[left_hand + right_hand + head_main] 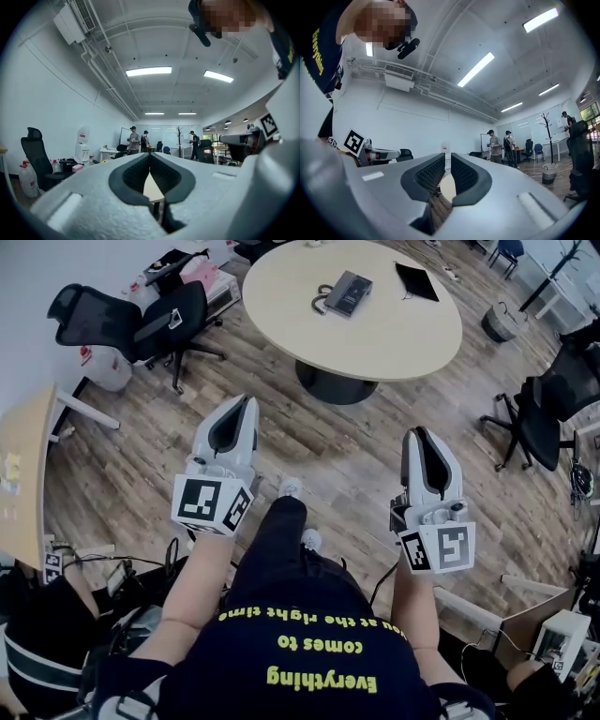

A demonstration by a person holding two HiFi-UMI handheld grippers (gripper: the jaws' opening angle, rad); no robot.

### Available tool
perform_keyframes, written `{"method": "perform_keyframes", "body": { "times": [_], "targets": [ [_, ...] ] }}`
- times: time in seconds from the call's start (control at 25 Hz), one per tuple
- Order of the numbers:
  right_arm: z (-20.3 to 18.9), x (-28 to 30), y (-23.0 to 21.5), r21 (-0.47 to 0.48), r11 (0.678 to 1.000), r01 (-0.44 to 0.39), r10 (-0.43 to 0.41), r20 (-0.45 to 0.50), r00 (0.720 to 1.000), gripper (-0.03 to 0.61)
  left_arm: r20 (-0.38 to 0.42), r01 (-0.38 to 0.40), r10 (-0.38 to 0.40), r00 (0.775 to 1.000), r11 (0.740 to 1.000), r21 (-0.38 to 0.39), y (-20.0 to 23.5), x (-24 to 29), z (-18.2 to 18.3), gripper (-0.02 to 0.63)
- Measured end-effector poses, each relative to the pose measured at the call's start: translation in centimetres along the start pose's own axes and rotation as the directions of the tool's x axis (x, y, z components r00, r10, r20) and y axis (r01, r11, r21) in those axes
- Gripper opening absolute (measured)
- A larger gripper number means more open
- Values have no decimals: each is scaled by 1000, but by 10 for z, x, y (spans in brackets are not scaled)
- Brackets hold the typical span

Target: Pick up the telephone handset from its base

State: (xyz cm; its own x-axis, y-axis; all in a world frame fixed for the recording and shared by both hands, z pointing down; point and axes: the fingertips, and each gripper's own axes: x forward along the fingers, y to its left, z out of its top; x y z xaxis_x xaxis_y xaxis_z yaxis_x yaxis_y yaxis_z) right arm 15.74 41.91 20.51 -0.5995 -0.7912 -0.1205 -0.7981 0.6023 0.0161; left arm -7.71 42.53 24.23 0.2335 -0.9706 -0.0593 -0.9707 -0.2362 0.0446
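A dark grey telephone (347, 292), its handset lying on the base and a coiled cord at its left side, sits on the round beige table (375, 334) far ahead in the head view. Both grippers are held level over the wood floor, well short of the table. My left gripper (247, 402) (150, 155) is shut, its dark pads meeting at the tips, with nothing held. My right gripper (418, 433) (447, 157) is open by a narrow slit, with nothing in it. In both gripper views only a sliver of the table shows past the pads; the telephone is hidden.
A black flat pad (416, 281) lies on the table right of the telephone. Black office chairs stand at the left (141, 320) and the right (548, 404). A grey bin (502, 322) is beyond the table. A wooden desk edge (23, 474) lies at far left. People (133, 139) stand far off.
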Motion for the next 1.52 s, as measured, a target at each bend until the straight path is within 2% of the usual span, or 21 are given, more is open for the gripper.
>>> {"method": "perform_keyframes", "body": {
  "times": [0.24,0.52,0.76,1.12,1.52],
  "targets": [
    [-14,39,-6,-2,1000,-22,22,-34,999,88,-41,39,-39,998,999,3,16,38,-11,22],
    [-30,109,-21,11,1000,-19,19,-68,997,118,-69,91,-92,993,996,-5,50,101,-17,151],
    [-35,170,-38,17,1000,14,-13,-76,997,133,-65,143,-143,988,990,-6,85,158,-14,222],
    [-44,232,-55,37,997,70,-67,-71,995,162,-71,176,-175,982,984,3,126,218,-14,255],
    [-59,277,-99,52,996,75,-70,-83,994,169,-89,173,-173,981,985,-11,133,281,-27,256]
  ]
}}
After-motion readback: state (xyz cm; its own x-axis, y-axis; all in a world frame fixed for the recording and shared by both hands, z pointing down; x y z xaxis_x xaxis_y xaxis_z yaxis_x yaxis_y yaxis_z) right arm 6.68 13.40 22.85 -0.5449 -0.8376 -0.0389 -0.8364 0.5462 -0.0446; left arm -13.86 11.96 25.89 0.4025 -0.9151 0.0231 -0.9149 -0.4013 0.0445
